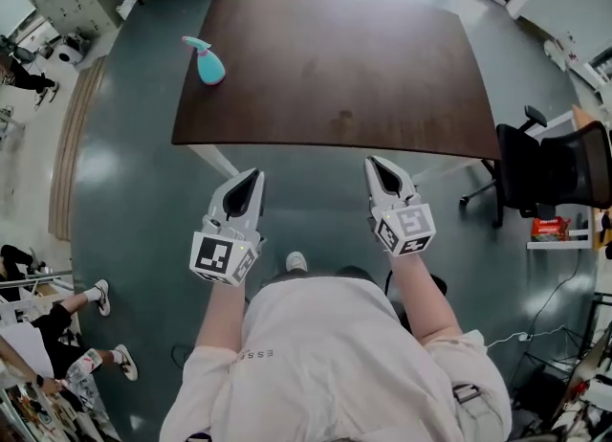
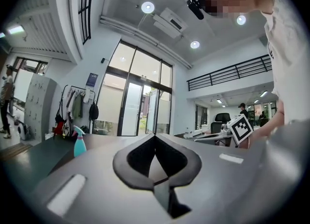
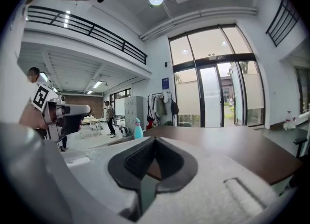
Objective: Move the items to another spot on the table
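Note:
A teal spray bottle [image 1: 206, 60] lies near the far left corner of the dark brown table [image 1: 363, 57]. It shows small in the left gripper view as the spray bottle [image 2: 79, 145] and in the right gripper view as the spray bottle [image 3: 138, 129]. My left gripper [image 1: 252, 178] and right gripper [image 1: 375, 165] hang side by side just short of the table's near edge, both shut with nothing between the jaws. Both are far from the bottle.
A black office chair [image 1: 550, 167] stands off the table's right side. A person's legs and shoes [image 1: 91, 297] show at the lower left floor. Glass doors [image 2: 133, 103] and a coat rack [image 2: 72, 109] lie beyond the table.

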A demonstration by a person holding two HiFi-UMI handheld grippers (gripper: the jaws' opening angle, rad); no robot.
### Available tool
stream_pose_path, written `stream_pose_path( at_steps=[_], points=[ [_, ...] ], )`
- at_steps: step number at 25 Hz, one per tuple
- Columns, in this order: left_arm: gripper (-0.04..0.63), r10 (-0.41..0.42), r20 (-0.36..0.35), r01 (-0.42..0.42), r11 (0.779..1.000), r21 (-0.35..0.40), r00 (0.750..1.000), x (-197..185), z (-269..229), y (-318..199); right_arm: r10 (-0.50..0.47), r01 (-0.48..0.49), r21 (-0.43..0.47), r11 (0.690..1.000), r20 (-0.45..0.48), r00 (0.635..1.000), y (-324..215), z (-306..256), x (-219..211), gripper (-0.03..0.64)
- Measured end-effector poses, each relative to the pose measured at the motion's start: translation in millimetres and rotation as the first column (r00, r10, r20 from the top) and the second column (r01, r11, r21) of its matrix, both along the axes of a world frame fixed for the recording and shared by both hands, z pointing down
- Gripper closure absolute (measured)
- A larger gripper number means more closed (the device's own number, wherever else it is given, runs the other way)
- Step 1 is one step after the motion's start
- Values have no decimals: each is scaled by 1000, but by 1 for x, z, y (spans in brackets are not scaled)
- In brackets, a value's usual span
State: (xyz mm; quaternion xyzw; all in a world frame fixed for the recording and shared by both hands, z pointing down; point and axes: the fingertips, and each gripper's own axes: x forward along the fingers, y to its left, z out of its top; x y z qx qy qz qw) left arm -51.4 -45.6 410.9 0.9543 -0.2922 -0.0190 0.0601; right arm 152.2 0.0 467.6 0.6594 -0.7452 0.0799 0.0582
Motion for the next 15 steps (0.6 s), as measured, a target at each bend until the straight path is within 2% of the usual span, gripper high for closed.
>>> stream_pose_path(
  at_steps=[6, 11, 15],
  points=[
    [578, 11, -5, -11, 1000, 17, 1000, 45, -7, 36, -15, 15, 15, 1000, 10, 1000, 46, -3, 30, 624],
    [578, 27, -37, -28, 999, -28, 999, 90, -2, 70, -37, 37, 41, 998, 7, 999, 81, -11, 53, 626],
    [578, 37, -37, -38, 999, -21, 999, 115, -6, 96, -50, 50, 45, 998, -6, 999, 110, -14, 68, 626]
  ],
)
